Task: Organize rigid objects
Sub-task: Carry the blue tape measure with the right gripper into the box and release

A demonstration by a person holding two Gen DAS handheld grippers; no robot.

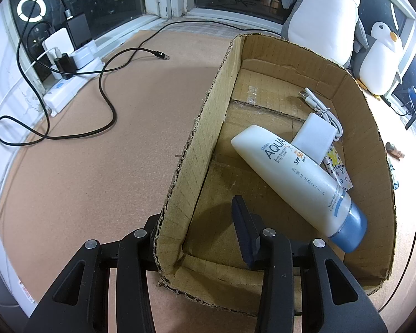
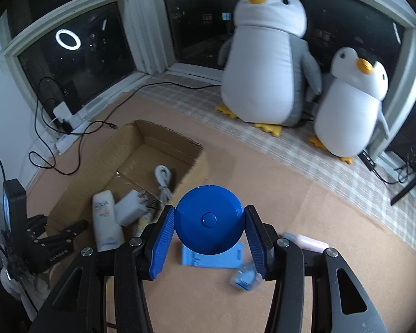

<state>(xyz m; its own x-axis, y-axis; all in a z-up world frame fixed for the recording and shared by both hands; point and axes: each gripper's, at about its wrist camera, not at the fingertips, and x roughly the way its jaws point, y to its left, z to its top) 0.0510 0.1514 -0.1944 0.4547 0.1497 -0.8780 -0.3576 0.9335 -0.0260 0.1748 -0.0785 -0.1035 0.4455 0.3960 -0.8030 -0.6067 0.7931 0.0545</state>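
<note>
Blue disc held, cardboard box near, penguins behind

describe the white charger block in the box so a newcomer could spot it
Find the open cardboard box on the floor. Inside, the charger lies half under the top of the sunscreen tube. It is a plain white block without print, beside the coiled white cable.
</note>
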